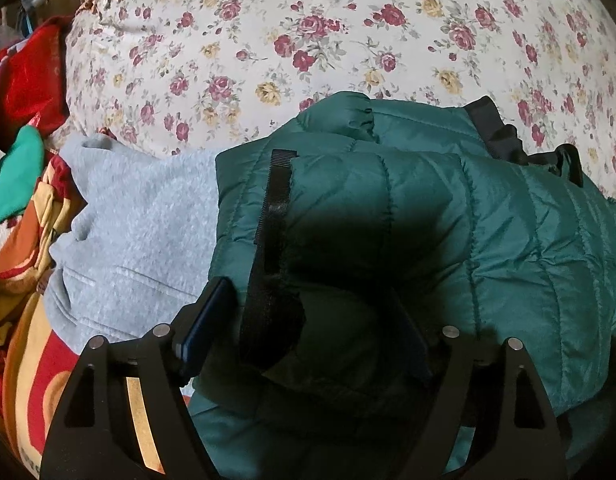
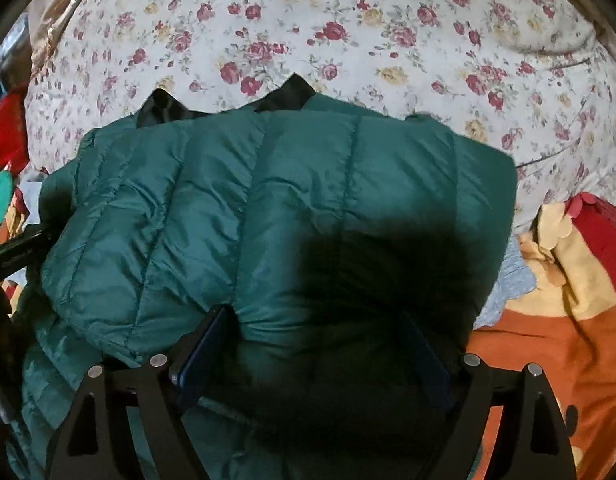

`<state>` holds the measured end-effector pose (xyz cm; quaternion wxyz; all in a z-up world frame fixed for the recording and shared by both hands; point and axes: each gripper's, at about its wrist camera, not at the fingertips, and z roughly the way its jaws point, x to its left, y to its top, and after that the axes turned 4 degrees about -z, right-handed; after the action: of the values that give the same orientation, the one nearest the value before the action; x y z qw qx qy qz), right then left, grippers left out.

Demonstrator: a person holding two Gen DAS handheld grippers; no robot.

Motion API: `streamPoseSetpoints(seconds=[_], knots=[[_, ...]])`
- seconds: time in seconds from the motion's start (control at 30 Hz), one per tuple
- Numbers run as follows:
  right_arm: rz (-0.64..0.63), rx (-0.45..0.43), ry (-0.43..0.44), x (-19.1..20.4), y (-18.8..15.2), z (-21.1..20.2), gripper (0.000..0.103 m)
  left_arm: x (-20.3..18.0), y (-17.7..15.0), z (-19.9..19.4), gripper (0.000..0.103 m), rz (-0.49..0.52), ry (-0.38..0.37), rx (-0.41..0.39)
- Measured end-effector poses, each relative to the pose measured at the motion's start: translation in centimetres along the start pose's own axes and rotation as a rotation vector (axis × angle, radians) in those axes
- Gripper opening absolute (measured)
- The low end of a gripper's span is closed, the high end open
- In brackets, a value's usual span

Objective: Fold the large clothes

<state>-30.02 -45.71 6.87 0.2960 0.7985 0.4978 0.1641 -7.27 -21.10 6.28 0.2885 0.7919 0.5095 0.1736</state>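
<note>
A dark green quilted puffer jacket (image 1: 448,216) lies bunched on a flowered bed sheet (image 1: 267,40), with a black zipper strip (image 1: 273,216) and black lining at its far edge. My left gripper (image 1: 308,320) stands open, its fingers either side of a thick fold of the jacket at the zipper edge. In the right wrist view the jacket (image 2: 267,208) fills the middle. My right gripper (image 2: 316,344) is open too, its fingers straddling the jacket's padded near edge. The fabric between the fingers lies in dark shadow.
A grey fleece garment (image 1: 139,232) lies left of the jacket. Orange, red and yellow blankets (image 2: 556,304) lie at the right, with more of them (image 1: 31,280) at the left. Red fabric (image 1: 23,76) and a green cloth (image 1: 11,184) sit at the far left. The flowered sheet (image 2: 348,32) stretches beyond.
</note>
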Motion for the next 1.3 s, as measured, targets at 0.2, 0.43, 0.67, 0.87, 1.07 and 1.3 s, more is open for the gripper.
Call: streamPoseSetpoints(seconds=[0.2, 0.43, 0.67, 0.87, 1.07, 1.3], knots=[[0.031, -0.071, 0.008, -1.1, -1.1, -4.6, 0.085, 1.2, -0.3, -2.7, 0.079, -0.011, -0.011, 0.000], [0.109, -0.048, 0.036, -2.2, -1.8, -5.2, 0.085, 2.5, -2.0, -6.8, 0.079, 0.006, -0.011, -0.056], [0.120, -0.003, 0.013, -1.9, -2.8, -5.1, 0.085, 3.1, -3.7, -8.9, 0.079, 0.013, -0.014, -0.049], [0.122, -0.001, 0.036, -1.2, -3.3, -6.1, 0.085, 3.7, -4.8, -10.2, 0.079, 0.005, -0.012, -0.054], [0.098, 0.027, 0.072, 0.6, -4.7, -6.7, 0.085, 4.3, -6.0, -11.4, 0.079, 0.004, -0.012, -0.060], [0.074, 0.048, 0.077, 1.6, -6.7, -8.1, 0.085, 5.1, -8.1, -12.4, 0.079, 0.009, -0.010, -0.041]])
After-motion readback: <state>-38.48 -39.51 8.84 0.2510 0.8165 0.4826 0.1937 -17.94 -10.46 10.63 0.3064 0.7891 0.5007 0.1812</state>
